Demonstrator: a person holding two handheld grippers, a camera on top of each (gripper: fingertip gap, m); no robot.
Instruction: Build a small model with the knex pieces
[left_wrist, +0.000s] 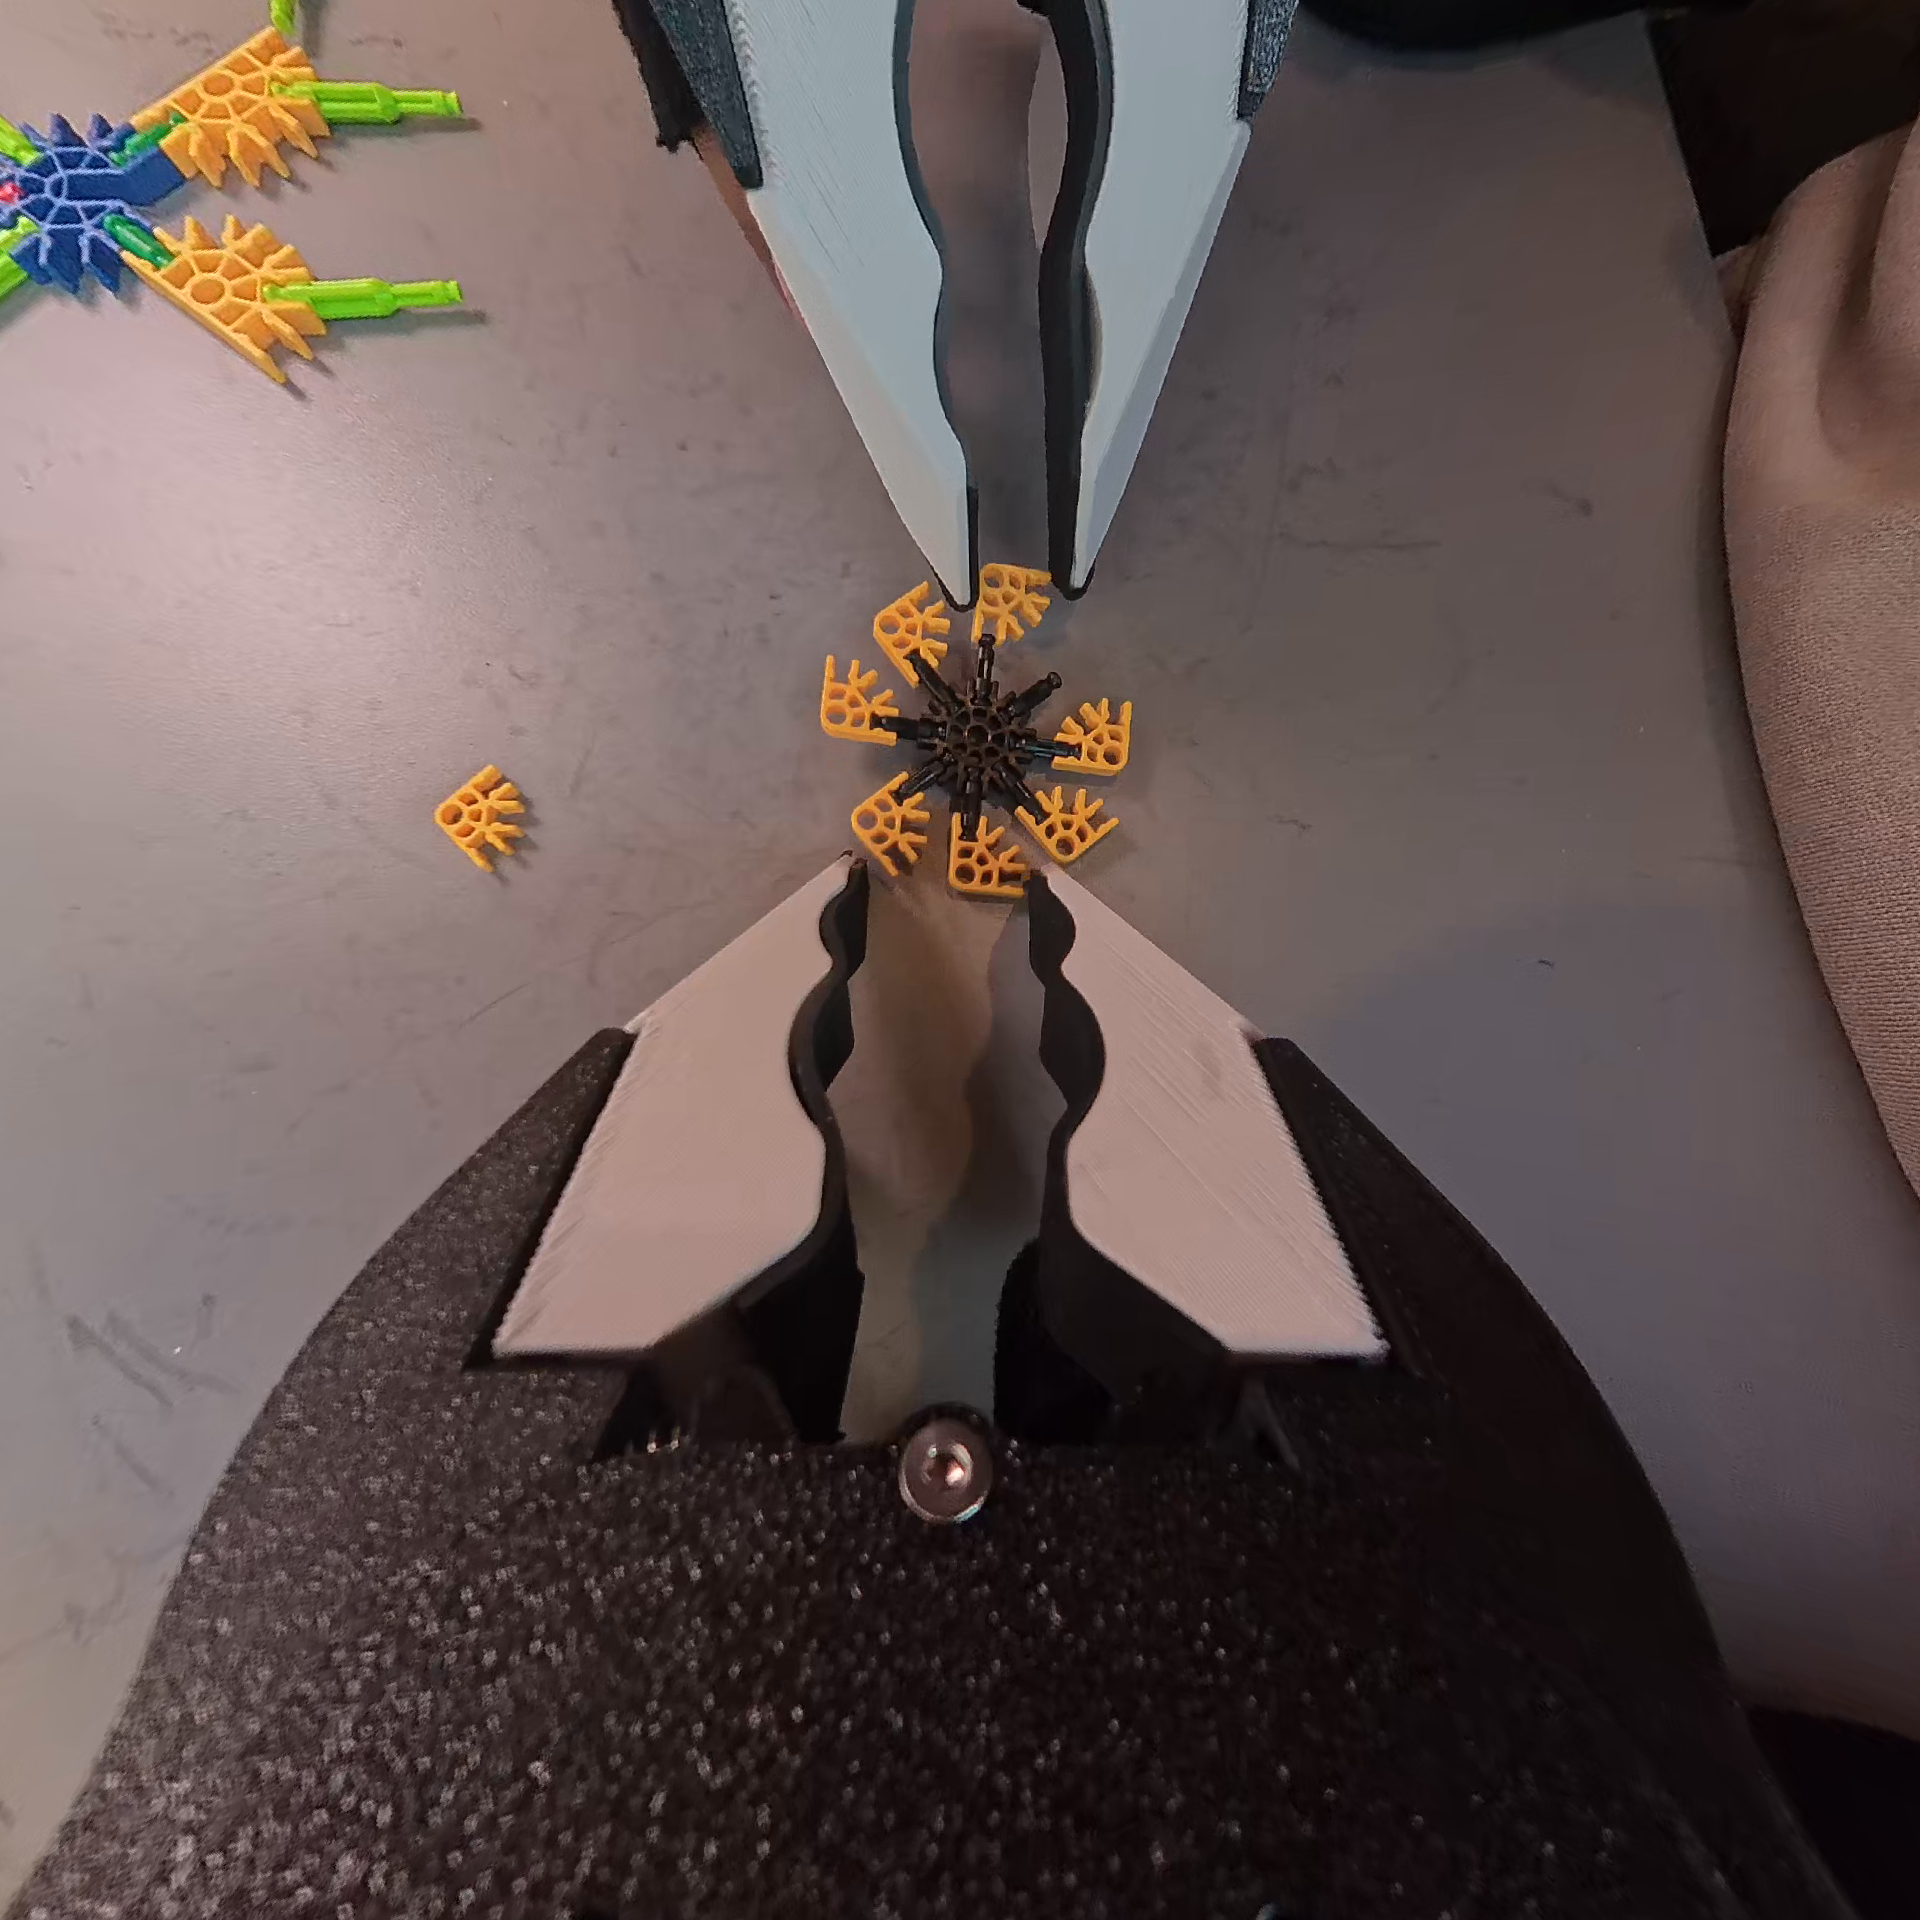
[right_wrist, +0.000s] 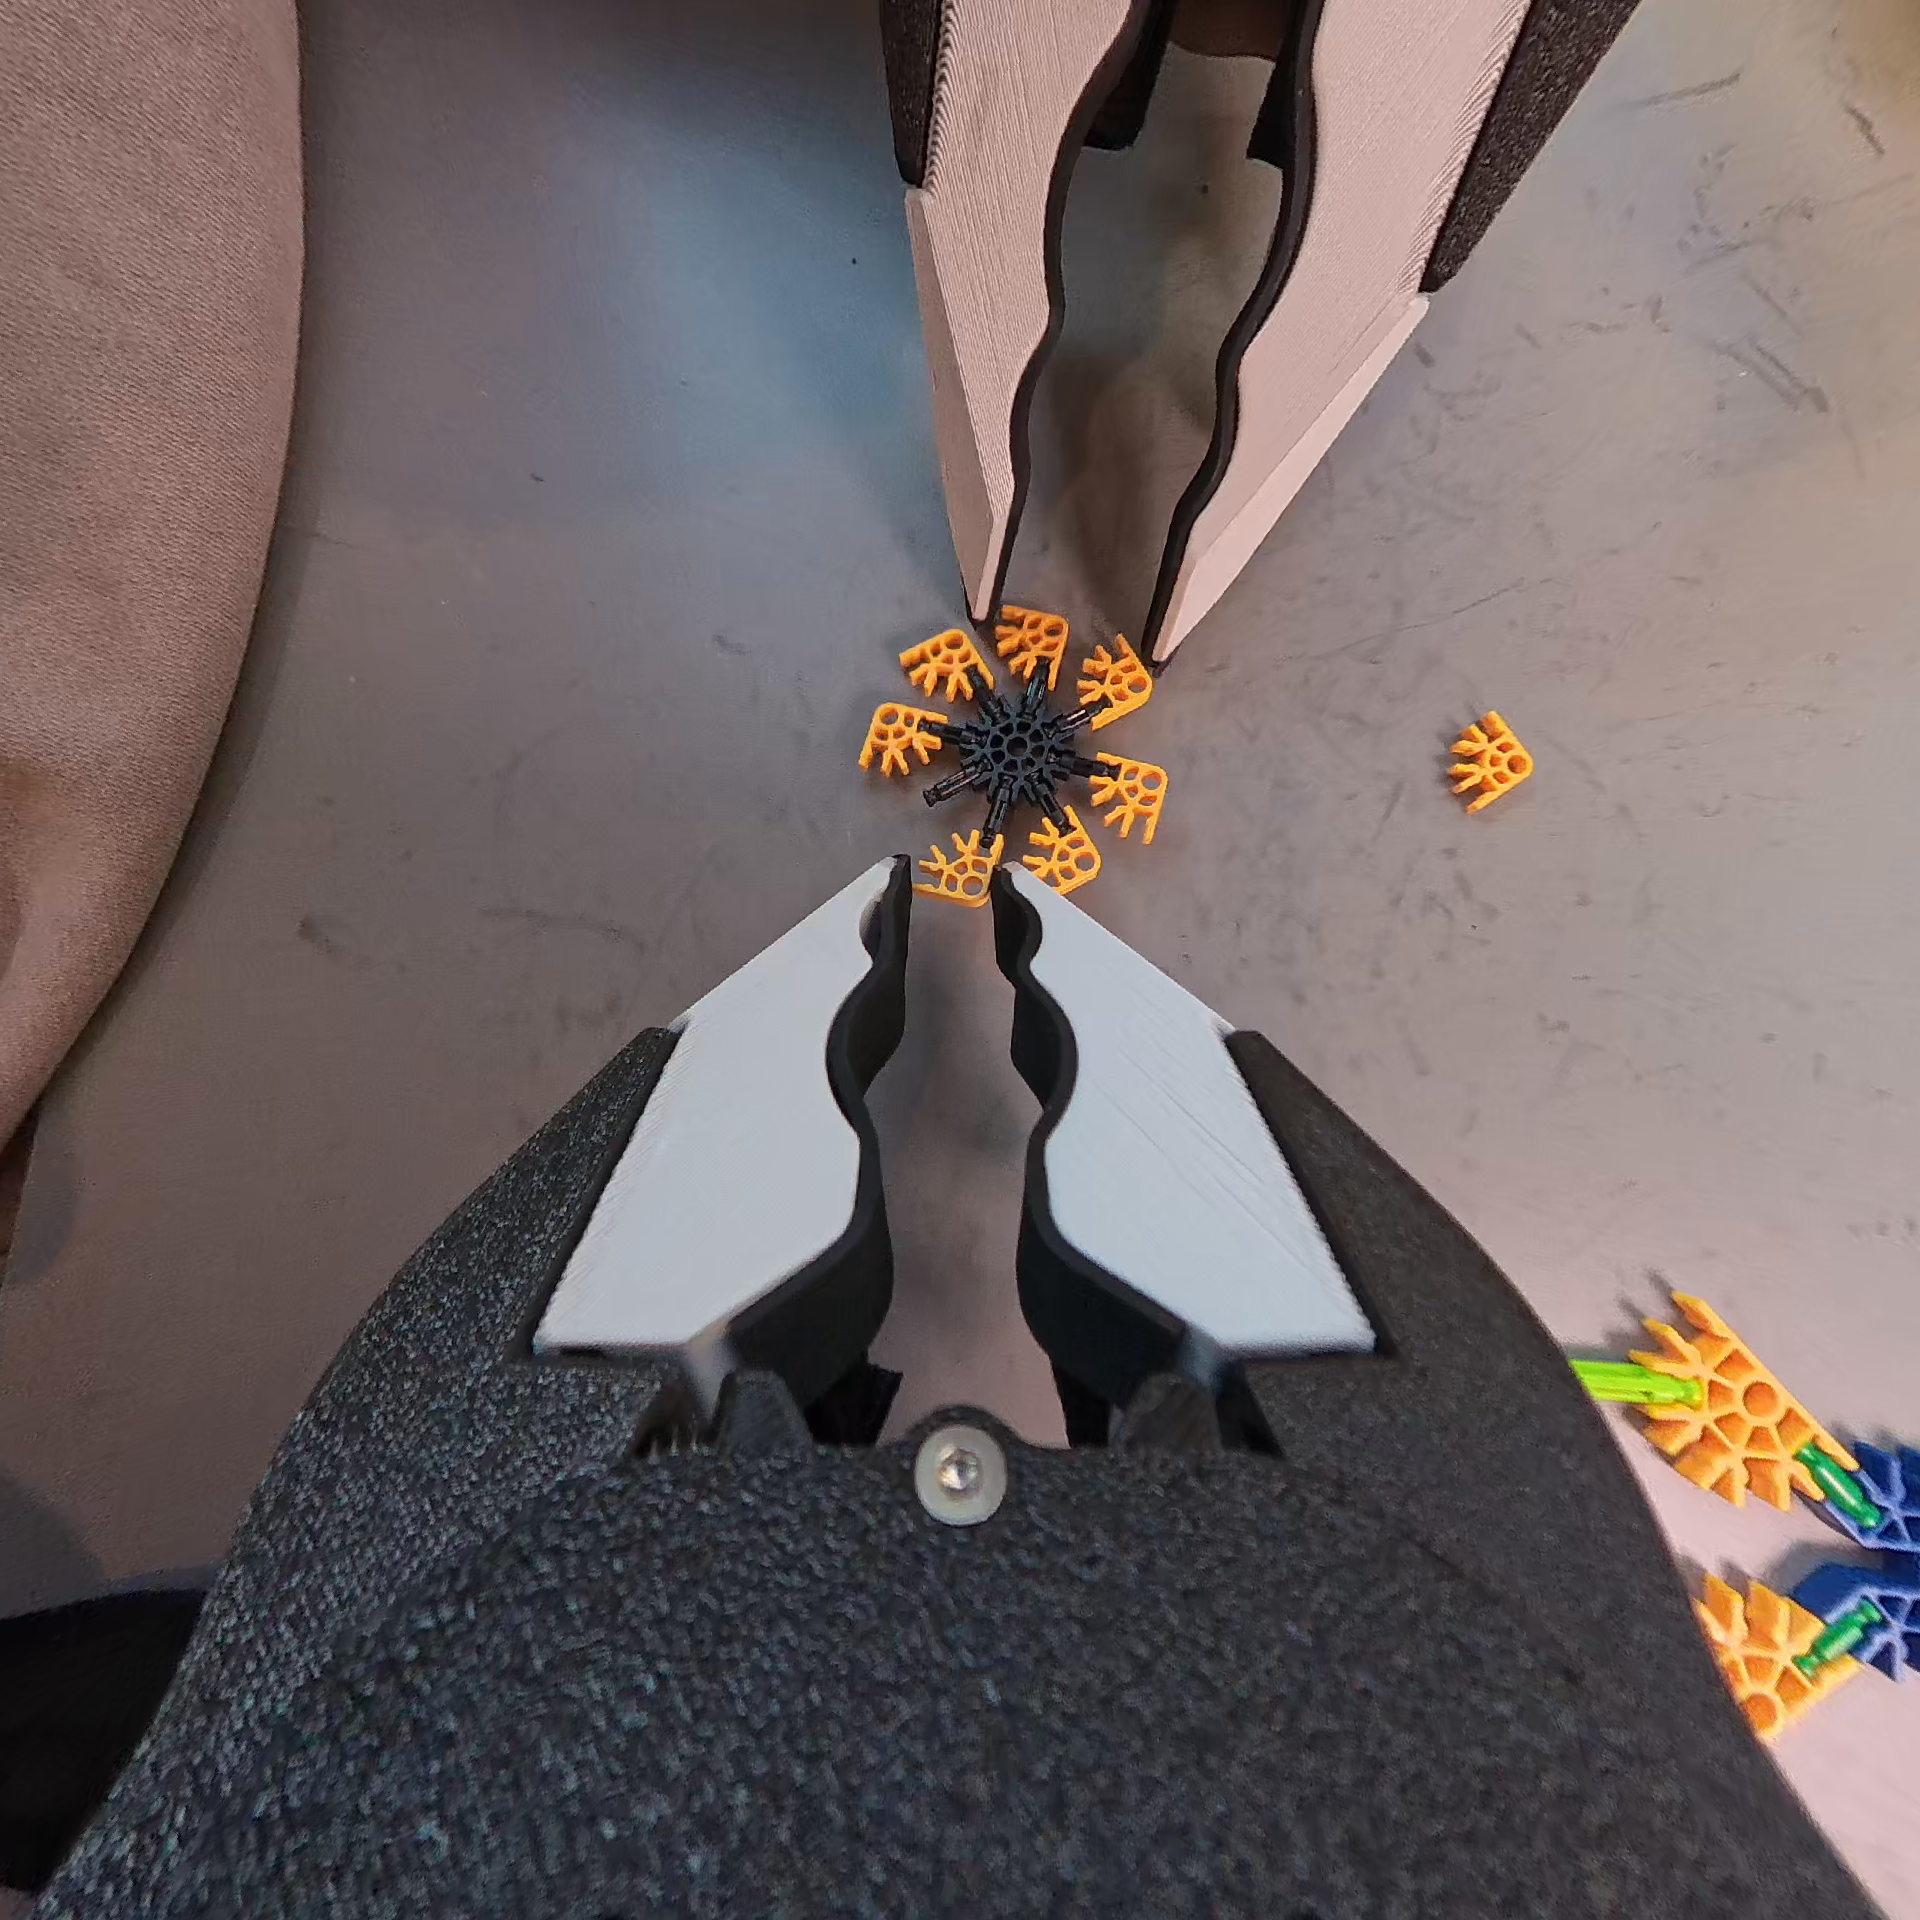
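A black hub wheel (left_wrist: 974, 734) ringed with yellow connectors lies flat on the grey tabletop (left_wrist: 416, 1039) between two facing tools: the left tool (left_wrist: 943, 871) spread around its near connector, the right tool (right_wrist: 951, 878) closed on the opposite connector (right_wrist: 958, 871).

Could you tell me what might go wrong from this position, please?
The right tool pinches the yellow connector only by its outer edge; pushing could pop it off its black rod.
The open left tool merely straddles the opposite connector, so the black hub may slide across the table.
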